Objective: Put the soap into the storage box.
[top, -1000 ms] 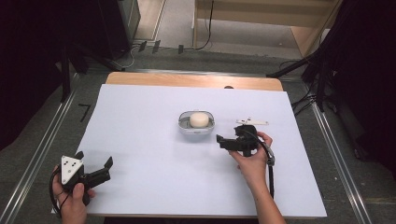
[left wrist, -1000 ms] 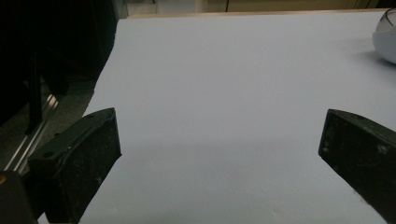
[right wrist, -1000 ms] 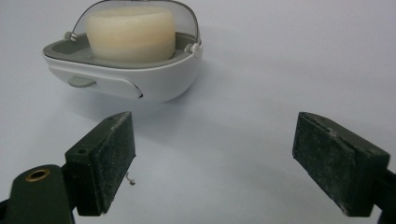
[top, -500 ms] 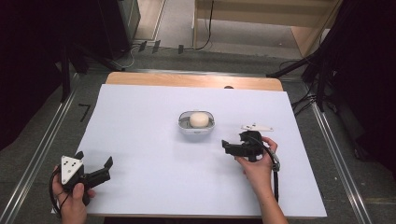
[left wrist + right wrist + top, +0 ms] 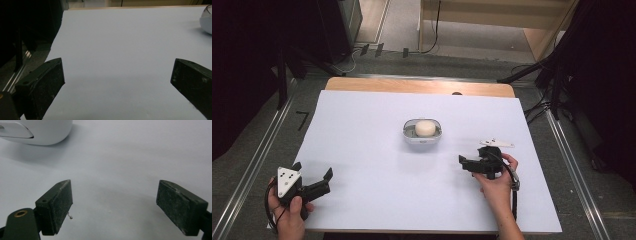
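A small white dish (image 5: 423, 137) holding a round cream lump (image 5: 425, 128) sits in the middle of the white tabletop (image 5: 377, 110). My right gripper (image 5: 466, 162) lies low over the table to the dish's near right and points left. Its jaws are open with only bare table between them (image 5: 115, 205). The dish's white wall (image 5: 37, 132) shows at the top left of the right gripper view. My left gripper (image 5: 313, 171) is held at the near left corner, open wide and with nothing in it (image 5: 117, 80). The dish's edge (image 5: 207, 20) is far off at the top right of the left gripper view.
A wooden strip (image 5: 419, 86) borders the far edge of the table. Metal rails (image 5: 257, 155) run along both sides, and cables (image 5: 532, 107) lie on the floor beyond. A dark cabinet (image 5: 337, 25) stands at the back left.
The right hand and its gripper have moved toward the near edge and a little to the right, away from the dish. The left gripper has stayed where it was.
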A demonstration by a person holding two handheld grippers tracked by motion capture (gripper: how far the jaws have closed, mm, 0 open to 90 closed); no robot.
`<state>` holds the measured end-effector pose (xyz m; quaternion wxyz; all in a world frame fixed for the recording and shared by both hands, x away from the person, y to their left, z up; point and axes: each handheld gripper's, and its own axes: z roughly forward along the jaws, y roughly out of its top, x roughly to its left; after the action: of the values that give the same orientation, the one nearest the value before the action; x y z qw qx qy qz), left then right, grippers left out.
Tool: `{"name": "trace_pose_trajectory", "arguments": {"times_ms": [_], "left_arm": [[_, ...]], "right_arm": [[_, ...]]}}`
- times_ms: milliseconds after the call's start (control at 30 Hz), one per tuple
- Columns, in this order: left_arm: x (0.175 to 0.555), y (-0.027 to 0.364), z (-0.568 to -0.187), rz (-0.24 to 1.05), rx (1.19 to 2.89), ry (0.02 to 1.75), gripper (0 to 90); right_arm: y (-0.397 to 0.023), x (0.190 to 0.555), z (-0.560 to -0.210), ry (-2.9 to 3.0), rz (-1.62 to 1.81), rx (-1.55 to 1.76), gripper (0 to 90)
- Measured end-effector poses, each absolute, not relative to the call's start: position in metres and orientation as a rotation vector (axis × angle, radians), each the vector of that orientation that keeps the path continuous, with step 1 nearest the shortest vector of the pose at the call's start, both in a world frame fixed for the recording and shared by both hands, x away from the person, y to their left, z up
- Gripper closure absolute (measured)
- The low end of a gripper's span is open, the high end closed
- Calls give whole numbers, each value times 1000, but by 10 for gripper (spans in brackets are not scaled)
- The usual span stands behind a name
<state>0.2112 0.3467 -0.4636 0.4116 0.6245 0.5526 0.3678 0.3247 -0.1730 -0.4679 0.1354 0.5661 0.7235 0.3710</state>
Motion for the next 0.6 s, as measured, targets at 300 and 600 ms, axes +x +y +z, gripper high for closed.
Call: {"name": "trace_pose_trajectory", "arguments": {"times_ms": [300, 600], "left_arm": [[211, 347, -464, 926, 1572, 1391, 0], [211, 346, -464, 929, 1577, 1391, 0]], "right_arm": [[-192, 313, -477, 2073, 1070, 1660, 145], [-214, 302, -477, 2038, 1109, 1667, 140]]}}
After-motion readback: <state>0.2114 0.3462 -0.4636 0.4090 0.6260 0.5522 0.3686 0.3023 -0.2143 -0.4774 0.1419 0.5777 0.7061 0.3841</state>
